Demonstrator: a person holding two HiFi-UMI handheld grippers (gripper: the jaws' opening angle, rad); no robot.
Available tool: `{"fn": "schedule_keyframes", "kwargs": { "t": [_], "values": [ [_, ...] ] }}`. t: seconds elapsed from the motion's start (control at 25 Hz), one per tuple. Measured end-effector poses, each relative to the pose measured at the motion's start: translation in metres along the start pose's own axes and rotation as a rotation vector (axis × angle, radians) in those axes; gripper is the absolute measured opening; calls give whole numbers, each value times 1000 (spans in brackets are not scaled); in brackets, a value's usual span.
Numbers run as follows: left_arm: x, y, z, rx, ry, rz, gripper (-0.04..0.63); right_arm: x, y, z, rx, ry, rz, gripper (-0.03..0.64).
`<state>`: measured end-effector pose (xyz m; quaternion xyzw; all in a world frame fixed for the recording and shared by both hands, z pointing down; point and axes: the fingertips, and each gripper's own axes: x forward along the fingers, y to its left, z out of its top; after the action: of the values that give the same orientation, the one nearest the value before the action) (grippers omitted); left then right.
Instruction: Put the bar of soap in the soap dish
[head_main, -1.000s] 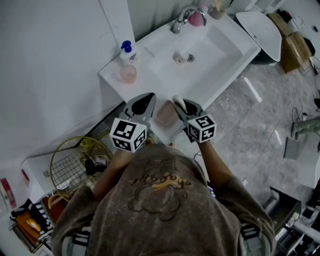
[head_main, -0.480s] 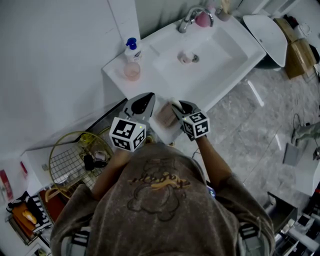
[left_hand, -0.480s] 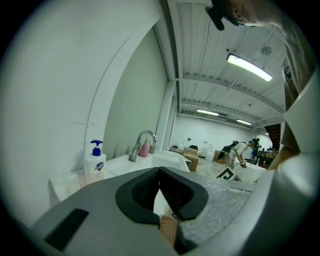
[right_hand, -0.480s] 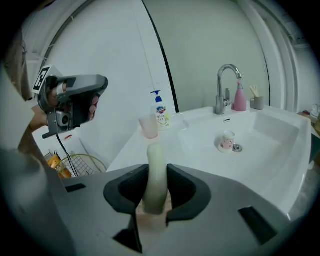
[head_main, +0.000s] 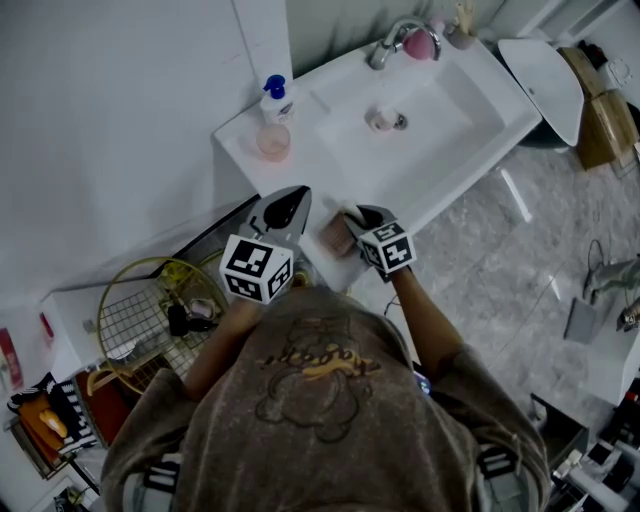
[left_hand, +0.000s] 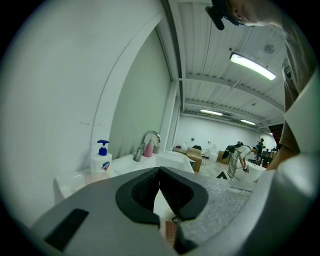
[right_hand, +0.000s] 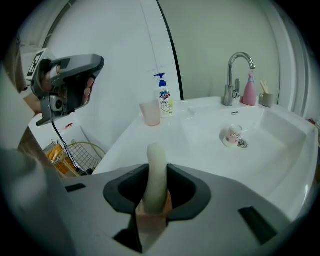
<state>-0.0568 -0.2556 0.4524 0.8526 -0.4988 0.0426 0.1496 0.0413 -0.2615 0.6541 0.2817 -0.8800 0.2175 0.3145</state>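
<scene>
White counter with sunken basin; a person stands at its near corner with a claw in each hand. Wire basket sits on the floor side, left of the person and off the counter. Left claw hovers over the near corner, jaws together, nothing between them. It is just beside the right claw and not touching it. Right claw is clamped on the bar of soap, a pale bar gripped on edge, one end sticking out past the jaw tips. Claw is tilted down over the soap dish, which is pinkish-brown and parked on the counter's near corner, between the two claws in the head view. The soap's lower end is right at the dish; can't confirm contact, and the bar isn't released. Soap dispenser, white with a blue pump, is at the wall-side corner, with a pink cup just beside it toward the near edge. Faucet is on the far edge, pink bottle next to it. Small cup is in the basin by the drain.
</scene>
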Motion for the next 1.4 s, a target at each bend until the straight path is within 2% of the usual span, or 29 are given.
{"fn": "schedule_keyframes", "kwargs": {
  "t": [0.84, 1.4],
  "values": [
    [-1, 0, -3, -12, 5, 0, 5, -2, -13, 3, 14, -34, -28, 156],
    [10, -20, -2, 7, 10, -68, 5, -51, -28, 44, 35, -202, -81, 156]
  ]
}}
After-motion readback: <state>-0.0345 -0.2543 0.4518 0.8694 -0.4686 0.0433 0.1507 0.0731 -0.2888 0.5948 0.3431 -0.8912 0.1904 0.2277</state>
